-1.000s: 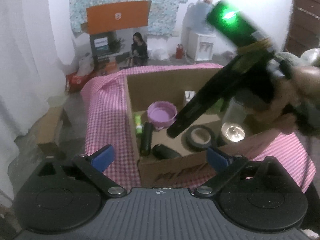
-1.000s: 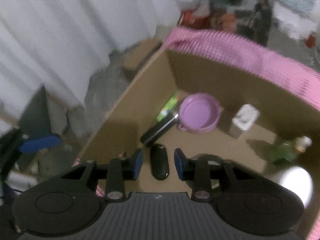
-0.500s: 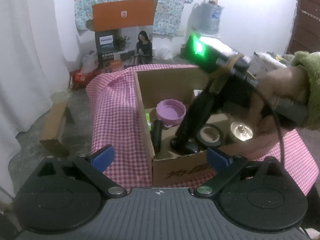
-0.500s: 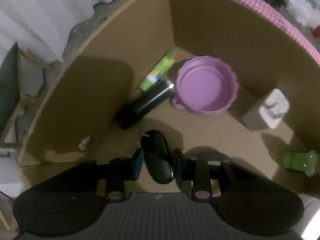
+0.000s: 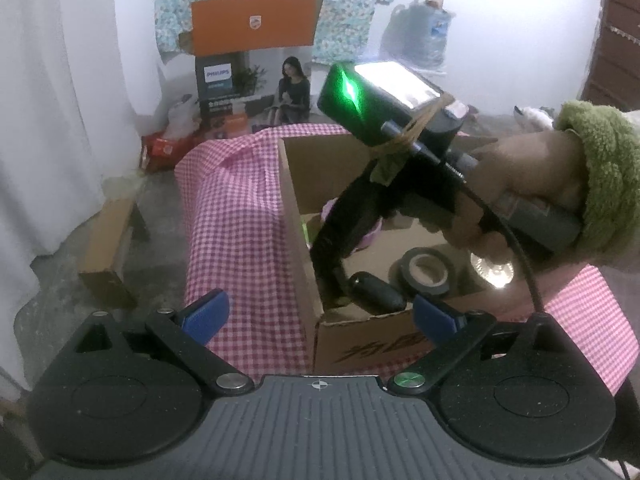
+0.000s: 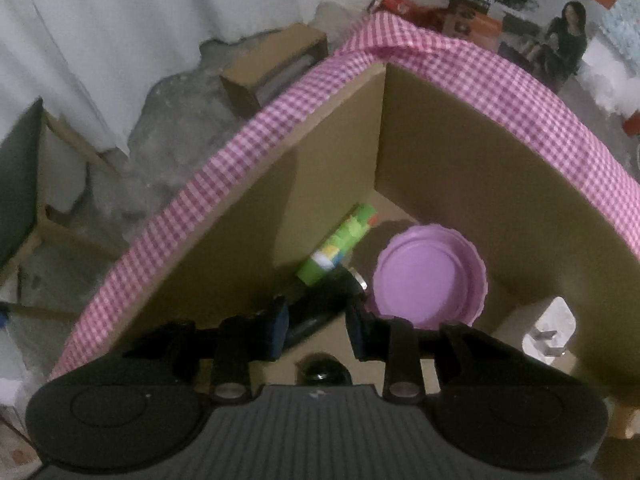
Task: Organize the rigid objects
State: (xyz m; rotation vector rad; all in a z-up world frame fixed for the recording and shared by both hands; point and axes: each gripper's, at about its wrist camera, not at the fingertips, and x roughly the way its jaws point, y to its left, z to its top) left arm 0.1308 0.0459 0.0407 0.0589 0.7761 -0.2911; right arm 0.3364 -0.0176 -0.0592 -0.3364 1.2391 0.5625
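A cardboard box point(image 5: 360, 344) stands on a pink checked cloth point(image 5: 236, 216). My right gripper point(image 6: 318, 326) is open inside the box, its fingers either side of a black cylinder point(image 6: 320, 304). A black oval object point(image 5: 376, 292) lies on the box floor just behind the fingers and shows at the frame bottom in the right wrist view point(image 6: 324, 370). A green tube point(image 6: 340, 244), a purple bowl point(image 6: 430, 280) and a white plug point(image 6: 550, 330) lie further in. My left gripper point(image 5: 320, 312) is open and empty in front of the box.
A tape roll point(image 5: 428, 272) and a shiny metal lid point(image 5: 492, 272) lie in the box's right part. A low cardboard box point(image 5: 108, 248) stands on the floor to the left. White curtains hang at the left.
My right gripper has opened and let go of the black oval object, which now lies on the box floor. The gripper has tilted up and forward over the black cylinder. The left gripper has drifted left.
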